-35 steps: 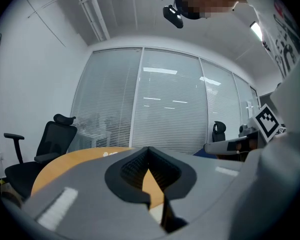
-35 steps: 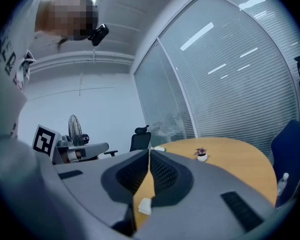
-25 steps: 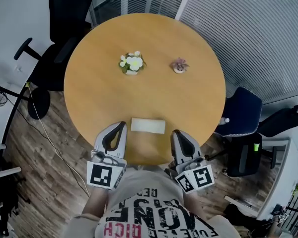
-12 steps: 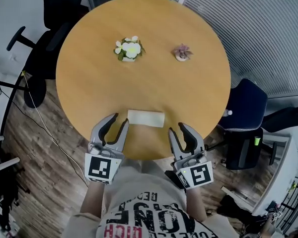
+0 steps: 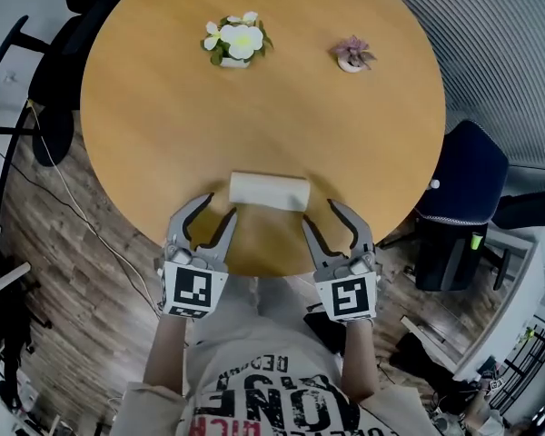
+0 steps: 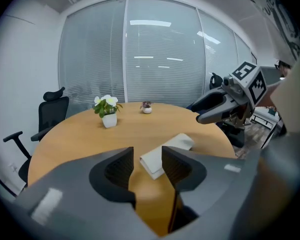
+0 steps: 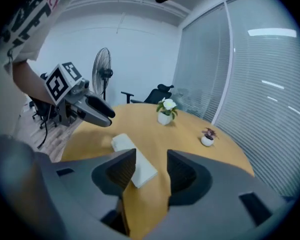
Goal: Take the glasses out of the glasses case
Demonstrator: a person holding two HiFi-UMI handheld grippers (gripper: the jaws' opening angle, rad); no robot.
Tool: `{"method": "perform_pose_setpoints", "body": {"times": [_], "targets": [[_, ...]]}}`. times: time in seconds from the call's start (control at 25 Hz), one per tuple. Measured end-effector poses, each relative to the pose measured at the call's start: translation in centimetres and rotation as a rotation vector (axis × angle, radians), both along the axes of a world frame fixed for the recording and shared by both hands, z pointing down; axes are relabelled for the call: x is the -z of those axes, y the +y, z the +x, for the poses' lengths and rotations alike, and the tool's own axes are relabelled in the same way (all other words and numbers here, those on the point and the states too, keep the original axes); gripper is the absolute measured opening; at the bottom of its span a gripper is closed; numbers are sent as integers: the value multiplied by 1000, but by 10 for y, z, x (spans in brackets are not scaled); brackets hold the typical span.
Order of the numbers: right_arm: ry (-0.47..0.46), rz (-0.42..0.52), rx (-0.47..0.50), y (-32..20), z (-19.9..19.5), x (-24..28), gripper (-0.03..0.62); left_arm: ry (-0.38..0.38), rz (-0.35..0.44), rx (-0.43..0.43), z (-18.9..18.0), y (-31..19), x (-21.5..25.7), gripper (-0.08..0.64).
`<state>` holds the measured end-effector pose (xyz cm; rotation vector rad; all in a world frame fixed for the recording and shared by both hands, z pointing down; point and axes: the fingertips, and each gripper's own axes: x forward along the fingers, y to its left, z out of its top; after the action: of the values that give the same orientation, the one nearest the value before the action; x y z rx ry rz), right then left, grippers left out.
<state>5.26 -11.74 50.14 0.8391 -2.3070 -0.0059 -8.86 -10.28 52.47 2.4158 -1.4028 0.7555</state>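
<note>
Lying on the round table (image 5: 163, 134) close to its near edge, the pale glasses case (image 5: 269, 191) is closed, and its long axis runs side to side, one end toward each gripper. It sits just beyond the fingertips and between the two tools, ahead and right of the left gripper (image 5: 216, 207) and ahead and left of the right gripper (image 5: 322, 212), about equally near both. Both pairs of jaws have just been opening and stand wide apart, with nothing between them
</note>
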Motion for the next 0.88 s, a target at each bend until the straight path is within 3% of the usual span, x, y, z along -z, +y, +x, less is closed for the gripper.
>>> {"method": "perform_pose_setpoints", "body": {"times": [0.24, 0.4, 0.6, 0.88], "targets": [[166, 9, 149, 8, -14, -45, 181, -68, -86, -9, 5, 9, -46, 190], [277, -5, 230, 15, -18, -72, 183, -95, -110, -19, 6, 10, -57, 190], [403, 50, 297, 16, -21, -88, 183, -121, -130, -23, 2, 9, -66, 190], [420, 59, 280, 9, -19, -92, 181, -172, -156, -50, 4, 3, -79, 190]]}}
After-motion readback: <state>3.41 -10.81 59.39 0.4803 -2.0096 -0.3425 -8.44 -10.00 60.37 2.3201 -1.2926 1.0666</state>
